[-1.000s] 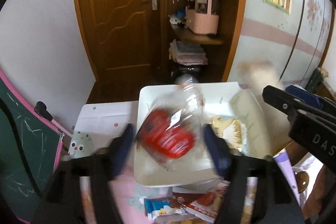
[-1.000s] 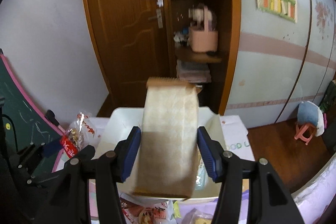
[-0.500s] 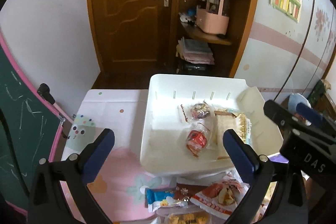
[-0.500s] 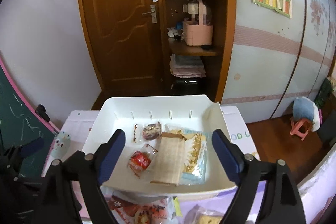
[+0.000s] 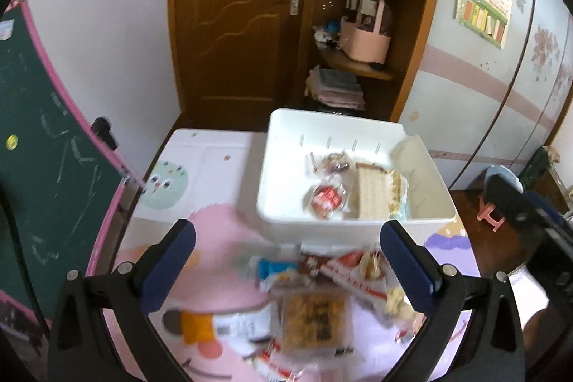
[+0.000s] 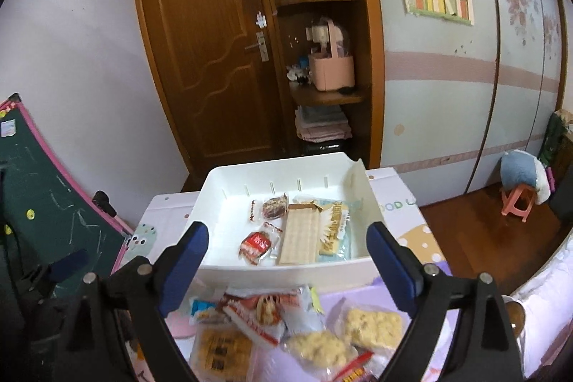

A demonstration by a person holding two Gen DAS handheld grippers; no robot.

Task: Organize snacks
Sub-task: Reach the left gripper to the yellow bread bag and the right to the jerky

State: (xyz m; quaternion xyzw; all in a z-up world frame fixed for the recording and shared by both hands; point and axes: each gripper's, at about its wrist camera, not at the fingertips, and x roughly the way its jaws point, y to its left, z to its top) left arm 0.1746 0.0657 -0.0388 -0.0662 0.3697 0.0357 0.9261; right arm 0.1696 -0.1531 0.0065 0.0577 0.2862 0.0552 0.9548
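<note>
Left wrist view: left gripper [image 5: 288,260] w/ jaws spread wide, nothing between them, hovering over a loose pile of snack packets on the pastel play mat [image 5: 215,160]. White bin [image 5: 283,145] sits just beyond the pile; inside it a red-label packet [image 5: 325,197], a tan wafer pack [image 5: 372,194] beside it, a small dark sweet [image 5: 331,163] near the back wall. Under the jaws: a square biscuit pack [image 5: 313,319], blurred, a blue-white wrapper [image 5: 277,267], a red-striped packet [image 5: 352,271]. Right wrist view: right gripper [image 6: 288,260] also splayed wide and empty, near the bin's front wall. Below it the same biscuit pack [image 6: 222,351], plus two clear bags of yellow puffed cakes [image 6: 318,348] and [image 6: 374,324] side by side. Handling, my guess: all light, crinkly film, slippery; contents brittle, so pinch lightly. Best hold prob. the crimped seal edge or across the short side of a flat pack, not the middle of the puffed cakes, which would crush. Packs overlap, so taking one may drag its neighbour. Most snacks are still outside the bin.
</note>
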